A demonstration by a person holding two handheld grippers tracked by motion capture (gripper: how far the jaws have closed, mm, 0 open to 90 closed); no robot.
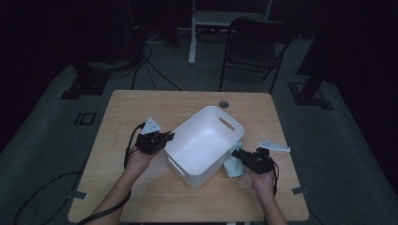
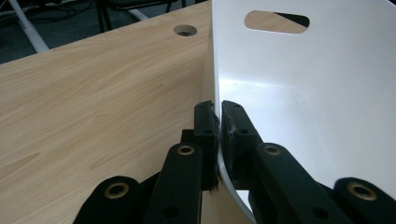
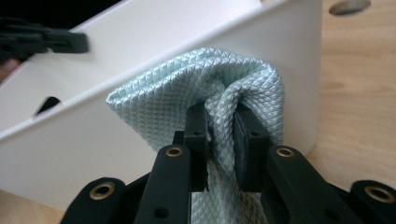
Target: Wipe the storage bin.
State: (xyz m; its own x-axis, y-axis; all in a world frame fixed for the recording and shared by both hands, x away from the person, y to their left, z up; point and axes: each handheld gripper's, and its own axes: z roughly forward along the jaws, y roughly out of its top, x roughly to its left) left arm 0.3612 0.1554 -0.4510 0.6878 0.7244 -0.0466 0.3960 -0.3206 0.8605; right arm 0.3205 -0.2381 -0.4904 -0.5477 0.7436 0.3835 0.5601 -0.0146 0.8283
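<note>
A white plastic bin with handle slots sits tilted on the wooden table. My left gripper is shut on the bin's left rim; in the left gripper view the thin white wall runs between the two black pads. To the right of the bin, my right gripper is shut on a pale mint, quilted cloth. In the right gripper view the cloth bunches up between the pads, right against the bin's outer wall.
The table has a round cable hole behind the bin. A dark folding chair and a white frame stand on the floor beyond the table. Cables trail across the floor at left.
</note>
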